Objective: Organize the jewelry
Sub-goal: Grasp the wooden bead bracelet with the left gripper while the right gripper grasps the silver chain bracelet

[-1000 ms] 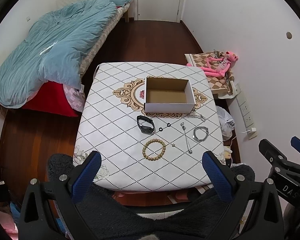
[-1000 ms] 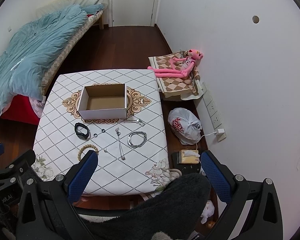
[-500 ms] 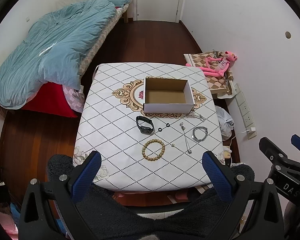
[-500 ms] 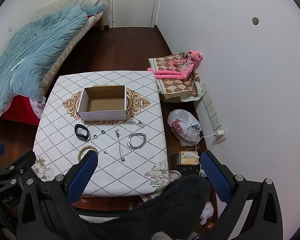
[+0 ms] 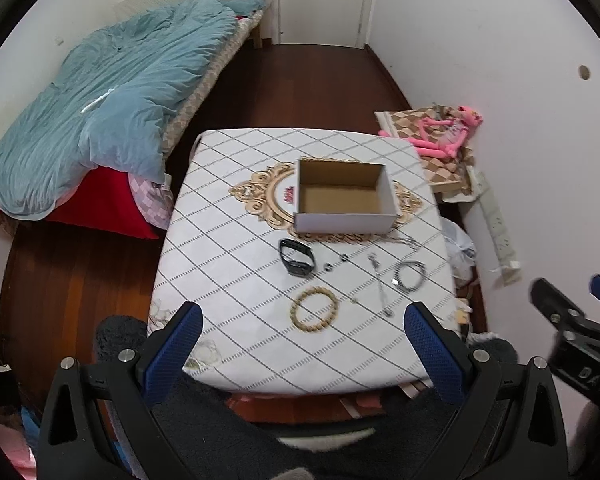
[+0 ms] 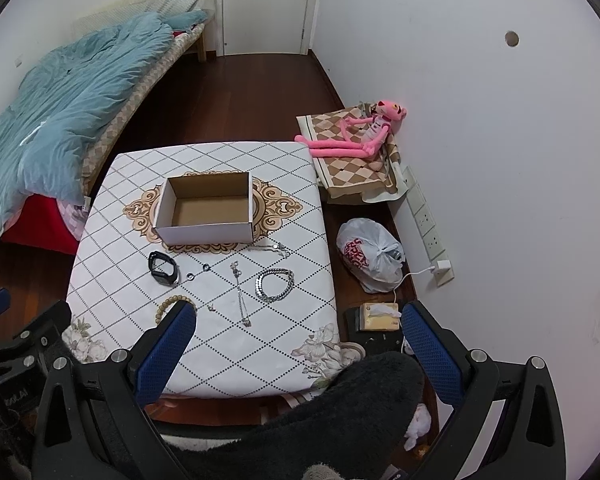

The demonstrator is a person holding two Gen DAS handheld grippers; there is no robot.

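Observation:
An empty cardboard box (image 5: pixel 344 196) (image 6: pixel 206 208) stands mid-table. In front of it lie a black wristband (image 5: pixel 297 257) (image 6: pixel 163 267), a wooden bead bracelet (image 5: pixel 314 309) (image 6: pixel 172 306), a silver chain bracelet (image 5: pixel 409 276) (image 6: pixel 275 279), a thin chain (image 5: pixel 380 290) (image 6: pixel 241 294), two small rings (image 5: pixel 335 263) (image 6: pixel 197 272) and a necklace (image 5: pixel 406 242) (image 6: pixel 270 249). My left gripper (image 5: pixel 304 344) is open and empty above the table's near edge. My right gripper (image 6: pixel 298 344) is open and empty above the near right corner.
The table has a white diamond-pattern cloth (image 5: pixel 228 264) (image 6: pixel 292 200). A bed with a blue duvet (image 5: pixel 100 96) is at the left. A pink plush toy (image 6: pixel 360 136), a plastic bag (image 6: pixel 370 256) and a tissue box (image 6: pixel 378 316) lie by the right wall.
Both grippers have moved slightly forward toward the table; the table and jewelry look a little nearer. Nothing on the table has moved.

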